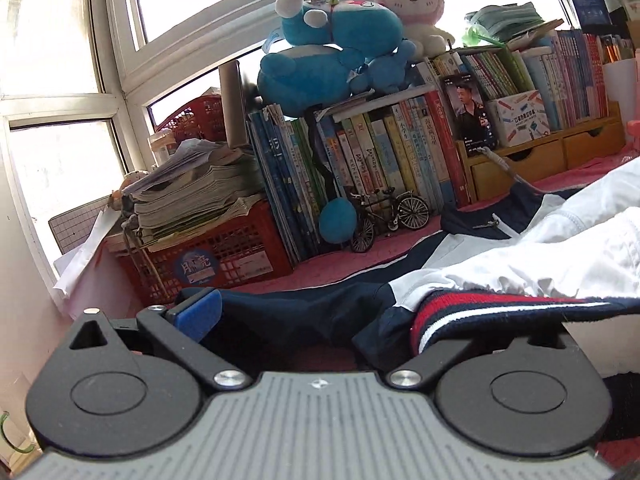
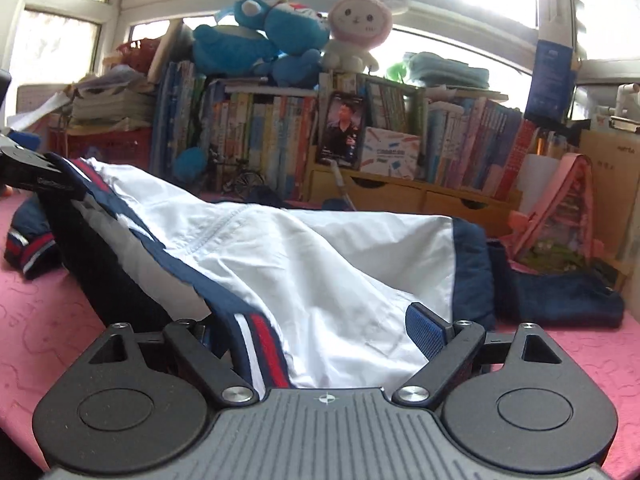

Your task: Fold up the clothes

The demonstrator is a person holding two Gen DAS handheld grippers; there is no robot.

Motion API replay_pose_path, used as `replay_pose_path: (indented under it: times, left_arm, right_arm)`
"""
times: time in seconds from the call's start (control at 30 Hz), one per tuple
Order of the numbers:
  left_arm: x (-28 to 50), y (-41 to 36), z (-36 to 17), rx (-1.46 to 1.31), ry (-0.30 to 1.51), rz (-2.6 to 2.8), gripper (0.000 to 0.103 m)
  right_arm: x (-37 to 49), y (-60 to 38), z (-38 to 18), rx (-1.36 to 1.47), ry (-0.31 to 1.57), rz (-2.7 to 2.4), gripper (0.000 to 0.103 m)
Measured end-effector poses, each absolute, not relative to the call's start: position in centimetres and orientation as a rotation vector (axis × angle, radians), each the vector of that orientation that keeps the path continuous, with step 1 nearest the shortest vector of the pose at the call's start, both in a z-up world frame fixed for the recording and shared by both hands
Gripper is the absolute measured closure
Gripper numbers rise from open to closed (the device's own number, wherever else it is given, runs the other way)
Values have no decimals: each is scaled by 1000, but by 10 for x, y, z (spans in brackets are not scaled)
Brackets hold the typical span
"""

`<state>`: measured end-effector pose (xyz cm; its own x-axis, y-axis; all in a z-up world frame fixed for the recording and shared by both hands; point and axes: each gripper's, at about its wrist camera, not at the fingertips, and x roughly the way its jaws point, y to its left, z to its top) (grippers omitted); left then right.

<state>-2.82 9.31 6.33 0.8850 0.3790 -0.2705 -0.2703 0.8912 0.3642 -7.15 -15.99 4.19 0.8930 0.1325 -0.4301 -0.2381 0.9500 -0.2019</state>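
A navy and white jacket with a red, white and navy striped hem lies bunched on the pink table cover. My right gripper stands wide open, with the striped hem and white cloth lying between its fingers; the blue right pad shows, the left fingertip is hidden by cloth. My left gripper is also spread open around navy cloth and the striped hem; only its left blue pad shows. The left gripper also appears at the left edge of the right wrist view, at the raised hem corner.
Rows of books and wooden drawers line the back. A red crate holds stacked papers at the left. Plush toys sit on top. A toy bicycle stands by the books. A pink bag is at the right.
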Motion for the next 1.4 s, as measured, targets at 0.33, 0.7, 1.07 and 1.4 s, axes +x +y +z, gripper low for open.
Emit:
replay_pose_path:
  times: [0.33, 0.7, 1.07, 1.4]
  left_arm:
    - [2, 111, 113, 317, 282, 350, 2]
    - [-88, 124, 139, 285, 271, 335, 0]
    - [-130, 101, 31, 294, 691, 243, 0]
    - [-140, 103, 24, 265, 746, 236, 0]
  right_arm:
    - [2, -203, 87, -484, 418, 153, 60]
    - [-19, -233, 152, -422, 84, 166, 31]
    - [-77, -240, 26, -562, 527, 285, 23]
    - [-107, -250, 31, -554, 578, 280, 17]
